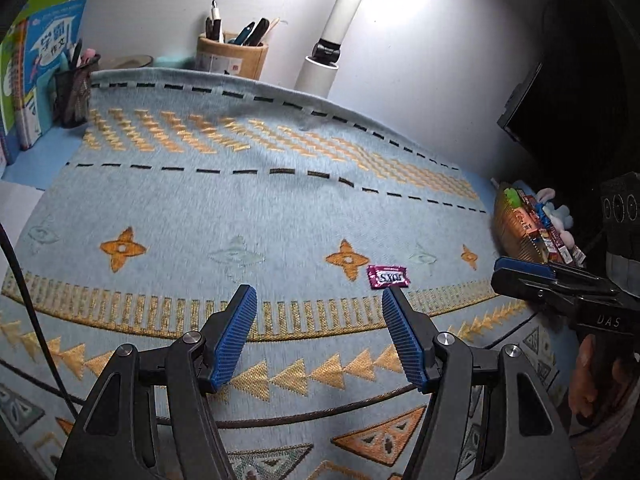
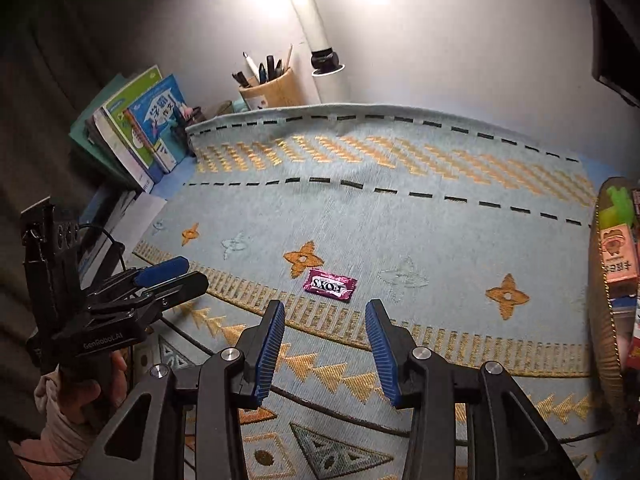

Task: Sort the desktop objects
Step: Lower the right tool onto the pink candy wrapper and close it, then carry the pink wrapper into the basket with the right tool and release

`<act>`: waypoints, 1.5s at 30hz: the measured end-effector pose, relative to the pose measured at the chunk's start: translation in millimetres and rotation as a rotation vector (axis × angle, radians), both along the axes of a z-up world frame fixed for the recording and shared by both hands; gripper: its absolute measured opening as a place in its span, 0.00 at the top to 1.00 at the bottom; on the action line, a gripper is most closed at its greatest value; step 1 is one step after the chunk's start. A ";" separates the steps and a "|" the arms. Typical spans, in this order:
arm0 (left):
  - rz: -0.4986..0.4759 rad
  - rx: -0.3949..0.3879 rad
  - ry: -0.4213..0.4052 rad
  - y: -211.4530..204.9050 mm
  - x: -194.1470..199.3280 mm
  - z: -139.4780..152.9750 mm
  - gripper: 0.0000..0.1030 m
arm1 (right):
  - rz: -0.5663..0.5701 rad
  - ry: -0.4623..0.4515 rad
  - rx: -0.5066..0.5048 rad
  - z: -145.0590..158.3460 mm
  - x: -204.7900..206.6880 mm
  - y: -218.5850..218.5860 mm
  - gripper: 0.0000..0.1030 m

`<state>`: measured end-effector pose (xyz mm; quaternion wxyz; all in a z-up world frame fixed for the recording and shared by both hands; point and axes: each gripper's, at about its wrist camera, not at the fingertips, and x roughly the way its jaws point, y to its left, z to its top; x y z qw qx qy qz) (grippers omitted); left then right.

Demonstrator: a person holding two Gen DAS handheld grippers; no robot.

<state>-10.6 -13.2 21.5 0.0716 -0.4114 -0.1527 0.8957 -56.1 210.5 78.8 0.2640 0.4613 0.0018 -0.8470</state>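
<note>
Lying flat on the patterned mat [image 2: 400,216], the pink candy wrapper [image 2: 329,283] sits just ahead of the right gripper [image 2: 325,312], whose jaws stand apart and empty. The left gripper [image 1: 319,294] is likewise spread, holding nothing. Pads could skid over the thin wrapper or snag the cloth.

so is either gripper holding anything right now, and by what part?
Nothing held. Left gripper and right gripper both stand open and empty above the mat; the candy wrapper lies loose ahead of them.
</note>
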 end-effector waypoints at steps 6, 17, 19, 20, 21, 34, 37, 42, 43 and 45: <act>0.008 0.015 -0.020 -8.5 -2.9 -27.0 0.38 | 0.055 0.003 0.061 -36.5 -26.8 -27.5 0.60; 0.007 -0.031 0.008 -5.2 -5.0 -29.6 0.37 | 0.281 0.083 0.221 -58.5 -42.8 -56.2 0.60; 0.002 -0.021 0.010 -6.4 -5.6 -29.6 0.36 | 0.320 0.098 0.258 -62.2 -44.7 -60.4 0.60; 0.003 -0.019 0.010 -6.7 -5.3 -29.5 0.36 | 0.343 0.105 0.278 -65.3 -45.3 -62.5 0.60; 0.002 -0.018 0.010 -6.7 -5.3 -29.5 0.36 | 0.360 0.116 0.279 -66.3 -45.5 -62.6 0.60; -0.008 -0.023 0.010 -5.8 -6.1 -29.2 0.33 | 0.235 0.171 0.235 -65.4 -20.7 -61.5 0.85; -0.008 -0.029 0.009 -5.6 -6.4 -29.2 0.33 | 0.177 0.160 0.191 -55.8 -11.8 -53.6 0.85; -0.021 -0.049 0.005 3.9 -1.3 -21.6 0.33 | 0.062 0.175 0.109 -13.9 4.6 -20.6 0.85; -0.028 -0.048 0.010 7.5 0.0 -16.4 0.33 | 0.033 0.190 0.101 -2.0 8.6 -11.5 0.85; -0.048 -0.044 0.038 16.4 2.4 -1.3 0.33 | -0.021 0.235 0.092 22.4 16.1 10.4 0.85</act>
